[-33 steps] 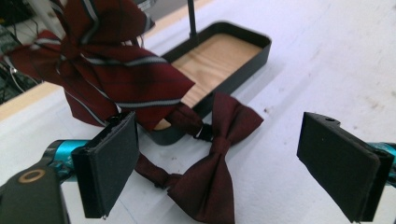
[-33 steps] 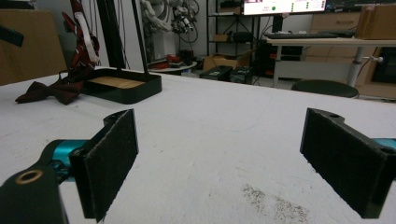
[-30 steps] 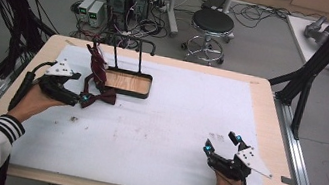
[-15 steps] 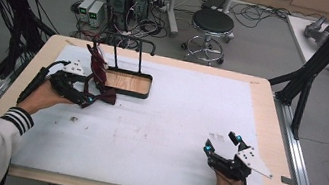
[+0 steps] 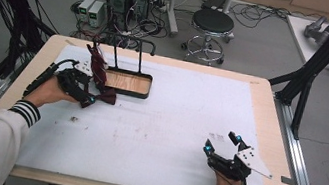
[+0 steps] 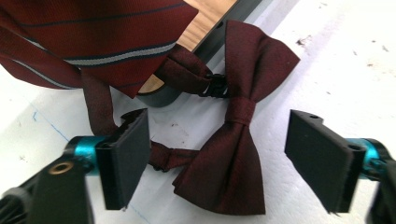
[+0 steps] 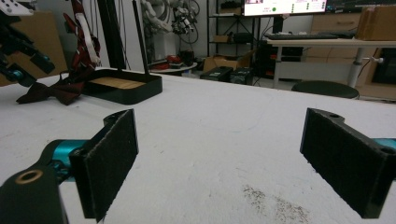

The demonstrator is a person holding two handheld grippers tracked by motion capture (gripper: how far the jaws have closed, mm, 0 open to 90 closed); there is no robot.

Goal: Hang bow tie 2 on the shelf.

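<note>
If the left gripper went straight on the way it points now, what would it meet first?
The bow tie: it lies on the table between the open jaws of the left gripper, just ahead. Past it come the striped tie and the stand's base.

Dark maroon bow tie (image 6: 232, 154) flat on white table, strap trailing, just beside rack base.

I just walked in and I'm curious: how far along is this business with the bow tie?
Early on. A striped necktie already hangs on the black stand. Right now the left claw sits open over the dark red bow tie, which lies flat on the white table beside the stand's base, not yet gripped. Grasping and lifting it are left. The right claw rests open, apart from it.
</note>
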